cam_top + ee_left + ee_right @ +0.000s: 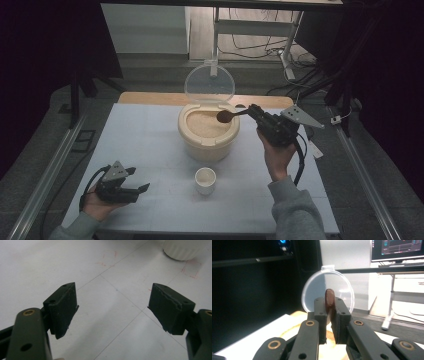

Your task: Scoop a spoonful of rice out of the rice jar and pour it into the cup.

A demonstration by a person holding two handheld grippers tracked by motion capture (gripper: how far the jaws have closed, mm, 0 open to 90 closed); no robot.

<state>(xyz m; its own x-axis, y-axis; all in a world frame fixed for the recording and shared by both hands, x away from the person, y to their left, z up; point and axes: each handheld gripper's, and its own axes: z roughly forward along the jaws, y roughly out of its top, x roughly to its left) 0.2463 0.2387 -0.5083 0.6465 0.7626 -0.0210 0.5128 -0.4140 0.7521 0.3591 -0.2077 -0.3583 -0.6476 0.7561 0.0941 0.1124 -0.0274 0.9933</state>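
A cream rice bucket (208, 132) full of grain stands at the table's middle, its clear round lid (209, 83) hinged up behind it. My right gripper (256, 113) is shut on the handle of a brown wooden spoon (226, 116), whose bowl hovers over the bucket's right side. In the right gripper view the spoon (329, 298) stands edge-on between the jaws, in front of the lid (312, 293). A small white cup (205, 180) sits in front of the bucket. My left gripper (141, 180) rests open near the front left, nothing between its pads (63, 308).
The white table (150, 135) has faint grid lines and red marks. The cup's ribbed base (183, 250) shows at the top right of the left gripper view. Beyond the table stand a desk frame, cables and a monitor (397, 248).
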